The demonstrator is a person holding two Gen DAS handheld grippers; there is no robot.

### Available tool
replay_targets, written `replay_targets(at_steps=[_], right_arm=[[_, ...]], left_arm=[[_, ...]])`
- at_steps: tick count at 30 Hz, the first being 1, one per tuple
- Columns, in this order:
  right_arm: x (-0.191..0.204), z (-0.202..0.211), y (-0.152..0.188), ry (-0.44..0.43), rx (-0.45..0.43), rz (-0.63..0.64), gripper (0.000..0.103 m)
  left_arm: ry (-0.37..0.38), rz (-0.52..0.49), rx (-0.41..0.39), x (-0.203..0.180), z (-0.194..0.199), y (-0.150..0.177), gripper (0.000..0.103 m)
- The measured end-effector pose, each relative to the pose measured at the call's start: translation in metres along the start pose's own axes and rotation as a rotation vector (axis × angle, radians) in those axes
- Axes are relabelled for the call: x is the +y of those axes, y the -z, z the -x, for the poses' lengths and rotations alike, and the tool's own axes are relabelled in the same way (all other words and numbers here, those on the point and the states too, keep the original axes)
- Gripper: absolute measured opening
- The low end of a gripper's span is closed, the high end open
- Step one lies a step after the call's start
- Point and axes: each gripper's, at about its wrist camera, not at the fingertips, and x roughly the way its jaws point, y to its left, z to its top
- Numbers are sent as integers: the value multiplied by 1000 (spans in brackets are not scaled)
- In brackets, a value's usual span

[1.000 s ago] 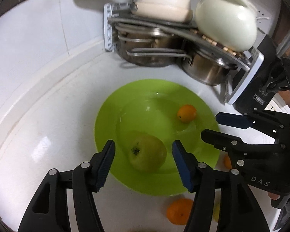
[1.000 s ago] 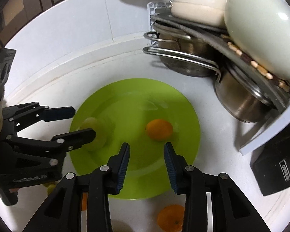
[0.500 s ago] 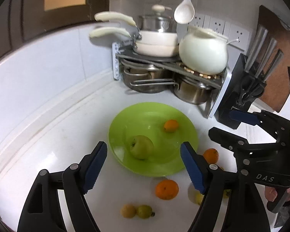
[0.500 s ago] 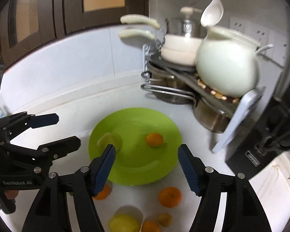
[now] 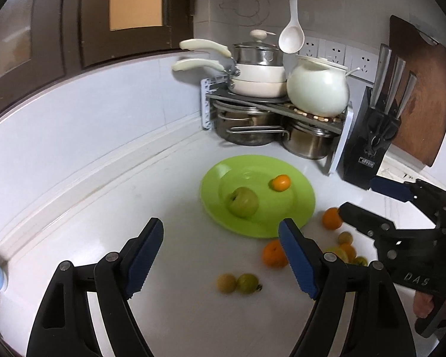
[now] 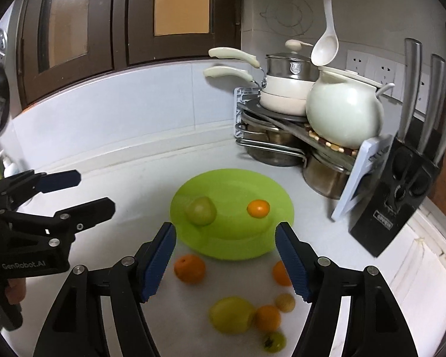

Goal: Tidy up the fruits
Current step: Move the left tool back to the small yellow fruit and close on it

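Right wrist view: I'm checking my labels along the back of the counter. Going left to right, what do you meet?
Left gripper → green plate → pot rack → white round pot → knife block.

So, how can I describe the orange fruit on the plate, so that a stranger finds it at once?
Find the lime-green plate on the white counter, before the rack of pots. Two fruits lie on it: a green apple and the small orange fruit, nearer the rack. The other orange fruits lie on the bare counter.
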Motion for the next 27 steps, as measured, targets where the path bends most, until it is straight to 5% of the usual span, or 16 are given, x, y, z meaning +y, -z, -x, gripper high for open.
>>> replay_targets(at_steps=[27], right_arm=[[11,16,71,100,99,-67,70]], left_arm=[[-46,-34,1,1,8,78,78]])
